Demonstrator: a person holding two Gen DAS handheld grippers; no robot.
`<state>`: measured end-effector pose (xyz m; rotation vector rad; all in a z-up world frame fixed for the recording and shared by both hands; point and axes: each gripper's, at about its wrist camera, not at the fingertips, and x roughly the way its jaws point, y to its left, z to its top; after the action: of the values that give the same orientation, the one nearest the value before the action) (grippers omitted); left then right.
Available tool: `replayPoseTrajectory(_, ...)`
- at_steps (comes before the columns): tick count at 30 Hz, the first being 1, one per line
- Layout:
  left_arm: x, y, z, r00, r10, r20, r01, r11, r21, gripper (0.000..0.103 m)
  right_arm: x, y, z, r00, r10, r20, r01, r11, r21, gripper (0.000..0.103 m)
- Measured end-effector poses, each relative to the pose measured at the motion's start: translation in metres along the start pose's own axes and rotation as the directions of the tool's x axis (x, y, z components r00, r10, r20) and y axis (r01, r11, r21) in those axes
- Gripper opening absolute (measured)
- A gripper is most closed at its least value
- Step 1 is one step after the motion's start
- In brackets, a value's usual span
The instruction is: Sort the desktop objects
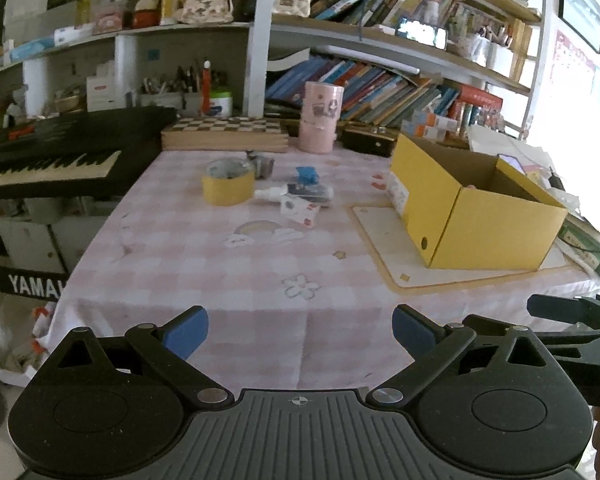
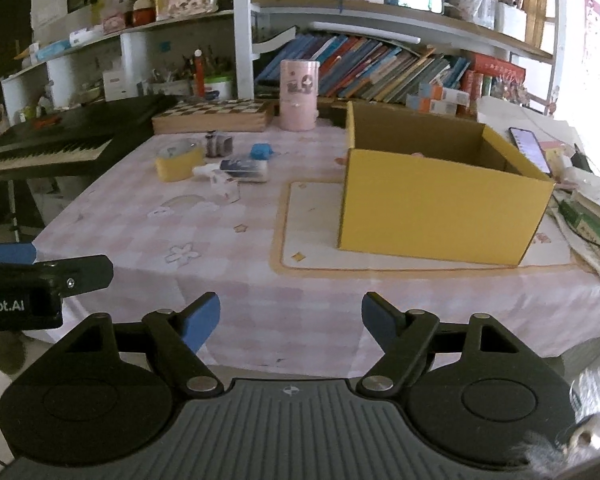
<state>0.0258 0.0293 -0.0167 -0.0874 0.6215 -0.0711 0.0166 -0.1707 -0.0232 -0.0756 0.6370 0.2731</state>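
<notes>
Bookshelves crowded with leaning books back a desk (image 1: 220, 272) under a pink checked cloth, with a black keyboard to its left.

From the left wrist camera, the left gripper (image 1: 300, 330) hangs over the near edge of the desk, its jaws wide apart with only cloth between them. Far across the cloth lies a small cluster: a yellow tape roll (image 1: 228, 185), a white squeeze bottle (image 1: 274, 193) touching a dark pouch (image 1: 310, 193), a small white carton (image 1: 299, 210) just in front, and a blue clip-like piece (image 1: 307, 175) behind. An open yellow box (image 1: 496, 236) stands on a cream mat (image 1: 396, 252) to the right. The right gripper's arm shows at the right edge.

From the right wrist camera, the right gripper (image 2: 291, 320) also sits at the near edge, jaws apart and empty. That box (image 2: 440, 216) is closer on this side, and its inside is mostly hidden. The cluster lies well beyond, up and to the left.

Judging by this, sorting is only at the approach: nothing is held. The next move calls for a long reach forward to the cluster, picking one item clear of its neighbours, probably the tape roll, then carrying it to the box.
</notes>
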Motion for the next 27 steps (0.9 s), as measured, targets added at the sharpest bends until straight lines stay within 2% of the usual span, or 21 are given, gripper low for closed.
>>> replayPoseTrajectory(15,-0.017,0.037,-0.006,0.999,0.031,0.025,-0.03,0.999,-0.024,0.1,0.006,0.04,0.001,0.998,0.055,-0.004,-0.055,0.998,-0.028,0.077)
replayPoseTrajectory(27,-0.012,0.052,-0.002,0.998,0.049,0.031,-0.047,0.997,-0.053,0.1,0.015,0.058,0.011,0.997,0.079,-0.008,-0.08,0.994,-0.069,0.077)
